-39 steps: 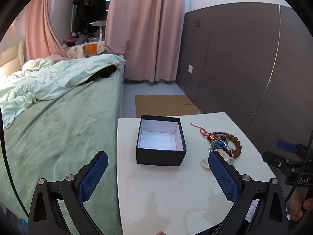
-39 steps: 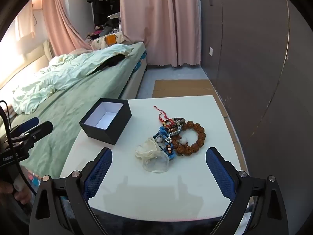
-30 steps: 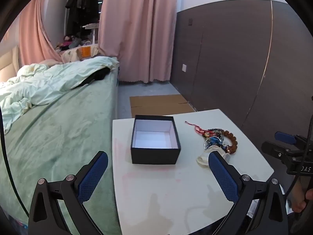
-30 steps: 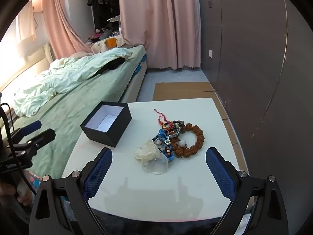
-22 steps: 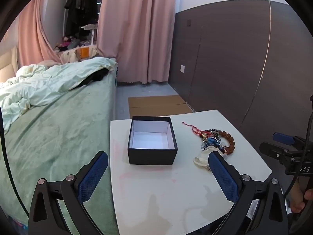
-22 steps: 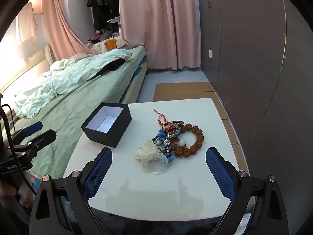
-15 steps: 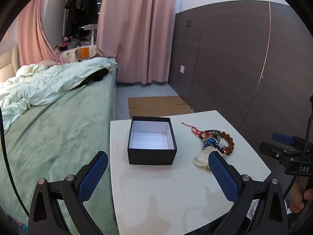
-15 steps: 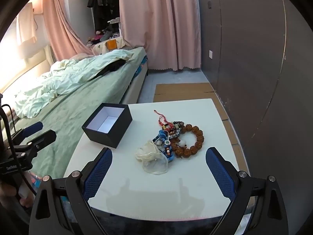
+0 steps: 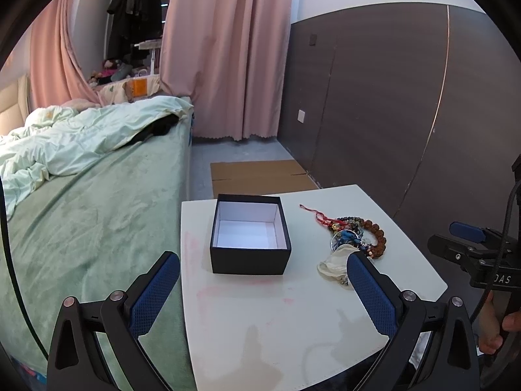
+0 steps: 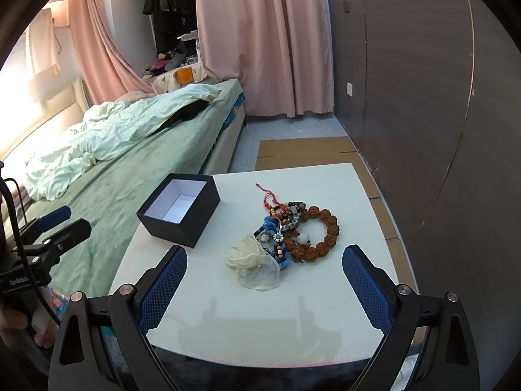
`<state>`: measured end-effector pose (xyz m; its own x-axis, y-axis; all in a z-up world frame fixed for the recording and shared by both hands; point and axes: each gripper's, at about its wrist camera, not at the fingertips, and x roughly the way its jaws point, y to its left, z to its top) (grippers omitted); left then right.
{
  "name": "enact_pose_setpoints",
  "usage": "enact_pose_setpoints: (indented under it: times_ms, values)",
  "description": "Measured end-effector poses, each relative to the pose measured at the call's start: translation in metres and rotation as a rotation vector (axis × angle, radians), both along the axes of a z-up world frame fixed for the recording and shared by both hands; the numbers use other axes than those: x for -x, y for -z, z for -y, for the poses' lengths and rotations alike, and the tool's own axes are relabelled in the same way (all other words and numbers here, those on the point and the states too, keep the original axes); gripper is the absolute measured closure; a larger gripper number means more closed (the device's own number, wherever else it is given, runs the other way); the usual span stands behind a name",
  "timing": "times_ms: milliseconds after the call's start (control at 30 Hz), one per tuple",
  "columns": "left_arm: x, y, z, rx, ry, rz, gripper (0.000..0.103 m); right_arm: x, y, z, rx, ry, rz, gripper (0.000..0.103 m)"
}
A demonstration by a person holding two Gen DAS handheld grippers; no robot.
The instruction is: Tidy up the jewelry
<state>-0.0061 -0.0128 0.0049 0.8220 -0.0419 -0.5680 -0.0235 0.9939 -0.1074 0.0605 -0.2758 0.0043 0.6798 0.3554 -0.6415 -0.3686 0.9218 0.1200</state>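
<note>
An open black box (image 9: 250,234) (image 10: 180,209) with a white inside stands empty on the white table (image 9: 276,319) (image 10: 260,319). To its right lies a heap of jewelry (image 10: 289,228) (image 9: 355,234): a brown bead bracelet (image 10: 320,233), a red cord (image 10: 270,197), blue beaded pieces and a sheer pouch (image 10: 255,264) (image 9: 335,265). My left gripper (image 9: 260,290) hangs open before the table's near edge, nothing between its fingers. My right gripper (image 10: 262,283) is open too, just short of the pouch.
A bed with a green cover (image 9: 81,202) runs along the table's left side. A dark panelled wall (image 9: 390,104) stands to the right. Flat cardboard (image 9: 257,172) lies on the floor beyond the table. Pink curtains (image 9: 224,52) hang at the back.
The left wrist view has drawn back a little and turned right, so the box sits farther off. The right wrist view barely shifts. Both grippers stay open and the jewelry lies untouched.
</note>
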Motion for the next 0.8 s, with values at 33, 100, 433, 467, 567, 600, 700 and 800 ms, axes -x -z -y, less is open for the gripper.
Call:
enact_pose_setpoints:
  times_ms: [33, 100, 433, 467, 567, 600, 700, 800]
  values:
    - [0.0, 0.0, 0.0, 0.0, -0.001, 0.0, 0.001, -0.001, 0.001, -0.001, 0.0, 0.004, -0.006, 0.006]
    - [0.0, 0.0, 0.0, 0.007, 0.001, -0.011, 0.001, -0.003, 0.004, 0.003, -0.006, 0.011, -0.021, 0.006]
    - [-0.007, 0.0, -0.001, 0.012, -0.007, -0.018, 0.001, -0.001, -0.001, 0.01, -0.02, 0.015, -0.011, 0.006]
    - [-0.007, 0.001, -0.001, 0.009, -0.008, -0.017, 0.001, 0.0, -0.002, 0.011, -0.023, 0.015, -0.008, 0.006]
    - [-0.006, 0.001, -0.001, 0.003, -0.003, -0.01, 0.001, 0.001, -0.004, 0.012, -0.026, 0.014, -0.002, 0.006]
    - [-0.006, 0.001, 0.0, 0.001, -0.001, -0.008, 0.001, 0.002, -0.004, 0.011, -0.026, 0.014, -0.002, 0.006]
    - [-0.006, 0.002, 0.001, -0.004, 0.004, -0.007, 0.001, 0.002, -0.004, 0.012, -0.025, 0.014, 0.0, 0.006]
    - [-0.006, 0.003, 0.003, -0.002, 0.007, -0.007, 0.001, 0.001, -0.004, 0.012, -0.025, 0.016, -0.003, 0.006]
